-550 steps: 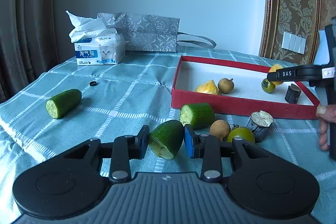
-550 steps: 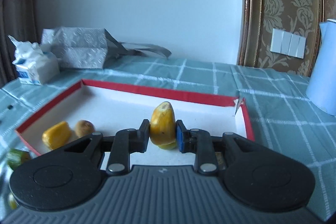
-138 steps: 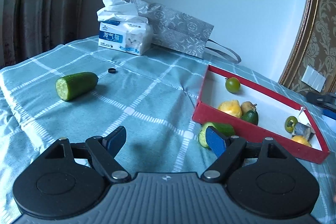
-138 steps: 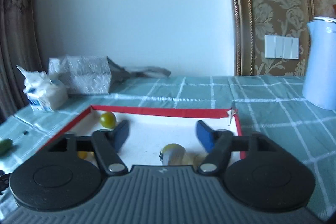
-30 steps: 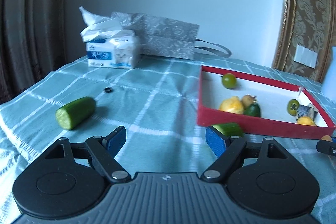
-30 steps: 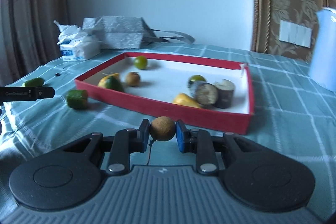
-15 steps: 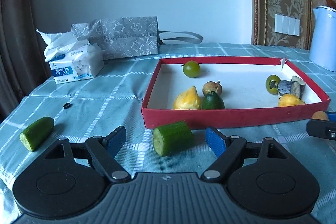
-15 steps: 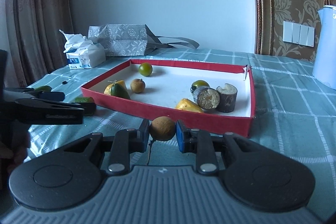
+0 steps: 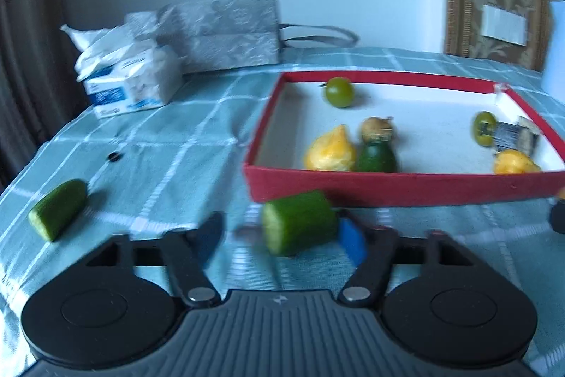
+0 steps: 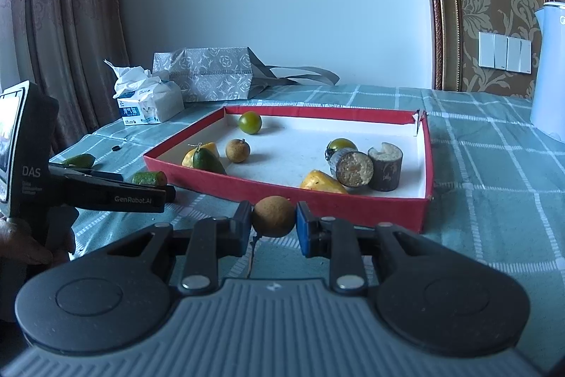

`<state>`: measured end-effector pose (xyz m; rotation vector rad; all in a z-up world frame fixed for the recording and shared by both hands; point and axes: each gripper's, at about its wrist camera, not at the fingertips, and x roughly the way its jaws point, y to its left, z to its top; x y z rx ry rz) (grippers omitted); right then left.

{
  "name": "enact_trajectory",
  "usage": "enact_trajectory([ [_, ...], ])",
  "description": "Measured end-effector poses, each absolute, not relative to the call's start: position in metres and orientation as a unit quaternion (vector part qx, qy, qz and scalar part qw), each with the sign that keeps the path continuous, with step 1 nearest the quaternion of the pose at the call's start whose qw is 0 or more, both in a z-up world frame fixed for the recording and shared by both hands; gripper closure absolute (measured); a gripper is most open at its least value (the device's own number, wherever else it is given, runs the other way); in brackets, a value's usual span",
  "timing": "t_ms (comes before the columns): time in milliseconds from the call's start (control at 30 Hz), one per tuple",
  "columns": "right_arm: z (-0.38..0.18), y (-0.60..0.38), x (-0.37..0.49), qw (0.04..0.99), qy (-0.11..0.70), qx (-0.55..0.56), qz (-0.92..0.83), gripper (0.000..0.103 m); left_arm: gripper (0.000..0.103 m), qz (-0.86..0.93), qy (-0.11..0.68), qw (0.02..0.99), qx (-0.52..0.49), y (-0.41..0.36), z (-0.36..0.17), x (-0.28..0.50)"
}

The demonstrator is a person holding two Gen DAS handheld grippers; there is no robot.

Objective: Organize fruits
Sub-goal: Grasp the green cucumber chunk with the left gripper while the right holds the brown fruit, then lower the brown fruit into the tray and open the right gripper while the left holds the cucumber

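Left claw (image 9: 282, 235) closing around cucumber chunk (image 9: 300, 227), long axis crosswise, right pad touching, left pad apart; right claw (image 10: 273, 218) clamps longan (image 10: 273, 216).

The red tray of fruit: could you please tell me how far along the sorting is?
Done: eight pieces lie in the red cardboard tray. In hand: the right hand-held gripper clamps a round brown longan; the left hand-held gripper has just been closing around a green cucumber chunk. Left: another cucumber piece.
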<state>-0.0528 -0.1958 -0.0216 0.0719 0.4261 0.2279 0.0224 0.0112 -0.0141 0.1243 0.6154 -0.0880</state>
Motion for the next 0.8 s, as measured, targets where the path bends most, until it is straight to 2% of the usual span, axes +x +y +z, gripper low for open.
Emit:
enact_trajectory([
  [67,-0.022,-0.196,-0.053,0.97,0.211,0.036,0.112,0.078,0.061,-0.049,0.3,0.95,0.067,0.006,-0.013,0.019],
  [167,-0.022,-0.197,-0.053,0.97,0.211,0.038,0.111,0.078,0.064,-0.047,0.295,0.952,0.072,0.004,-0.013,0.017],
  [200,-0.022,-0.197,-0.053,0.97,0.211,0.039,0.111,0.078,0.069,-0.05,0.294,0.952,0.066,0.005,-0.012,0.016],
  [800,-0.022,-0.2,-0.052,0.972,0.207,0.047,0.105,0.078,0.07,-0.046,0.272,0.96,0.049,0.017,-0.008,0.003],
])
